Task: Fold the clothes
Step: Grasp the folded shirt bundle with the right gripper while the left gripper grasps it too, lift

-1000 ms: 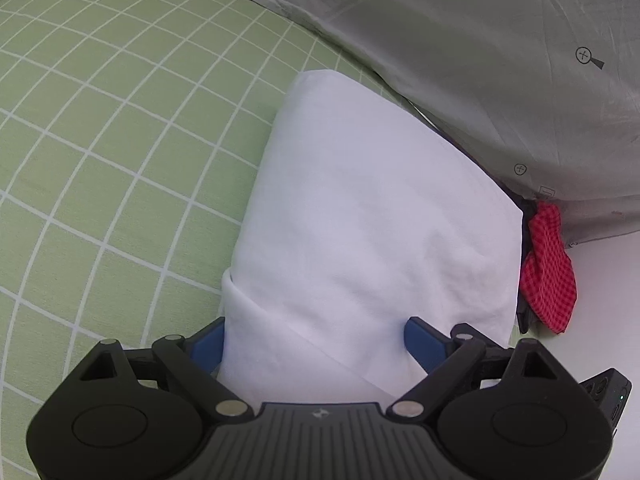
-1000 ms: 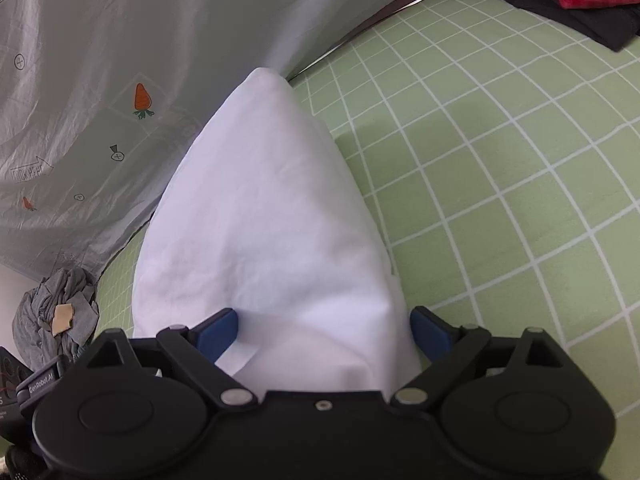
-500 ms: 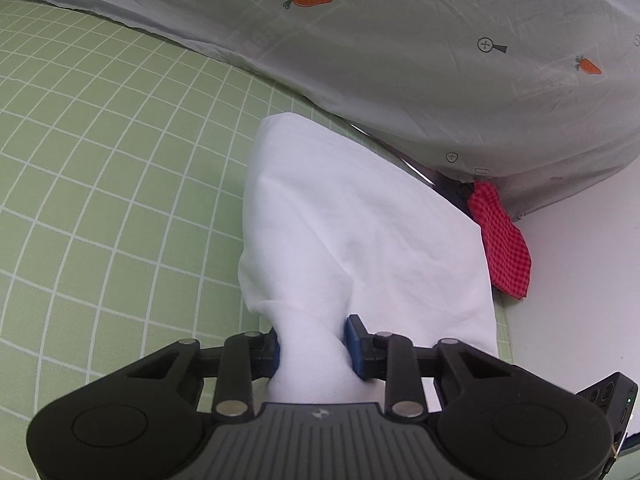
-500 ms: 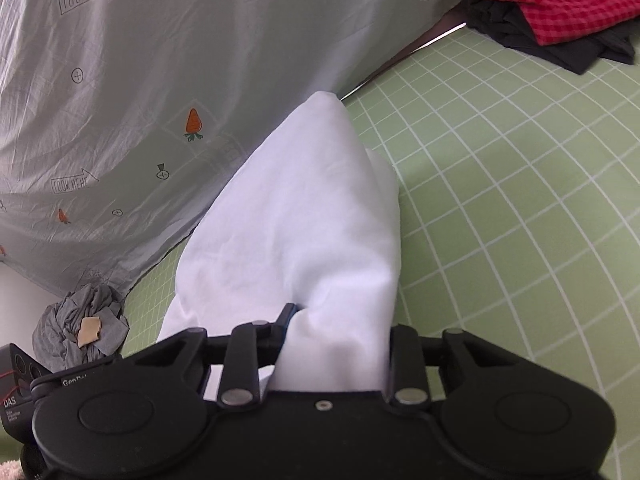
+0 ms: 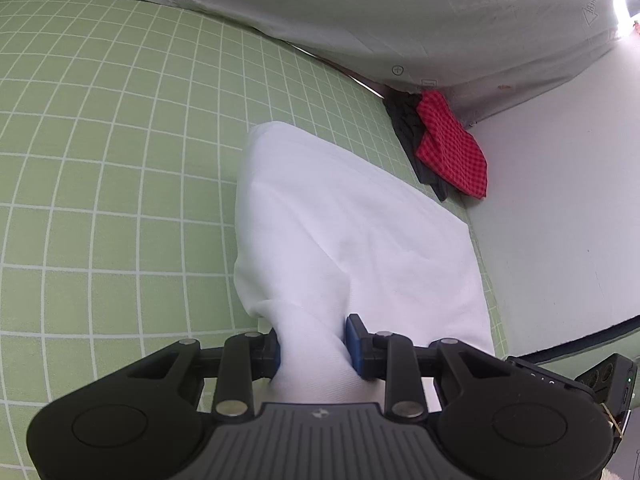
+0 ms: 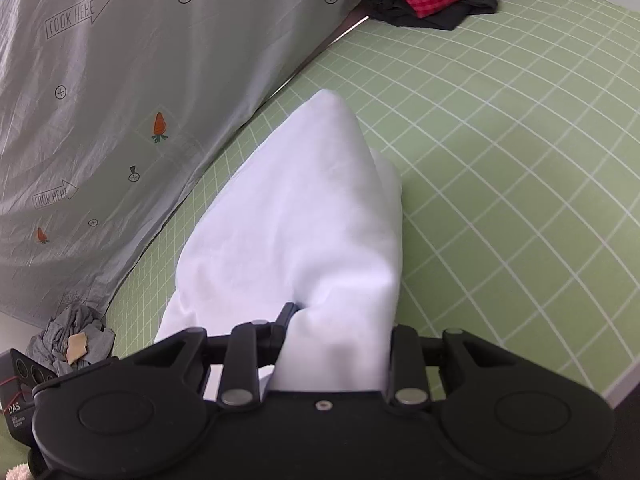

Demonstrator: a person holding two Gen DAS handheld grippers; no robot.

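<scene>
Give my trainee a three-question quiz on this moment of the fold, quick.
1. True or false: both claws are clamped on the white garment.
2. What lies on top of the black clothing at the far edge of the green grid sheet? A) a blue towel B) a red checked cloth C) a yellow sock
3. Which picture is printed on the grey sheet?

Key: 1 true: left claw, right claw. 2 B. 3 carrots.

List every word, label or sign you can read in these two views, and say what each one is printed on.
"LOOK HERE", inside an arrow outline: on the grey printed sheet, top left of the right wrist view.
"LOOK HERE", a second, smaller arrow: same sheet, lower left.
"DAS": white label on the black device at the left edge; the smaller lines under it are too small to read.
Arrow print at the top right of the left wrist view: too blurred to read.
</scene>
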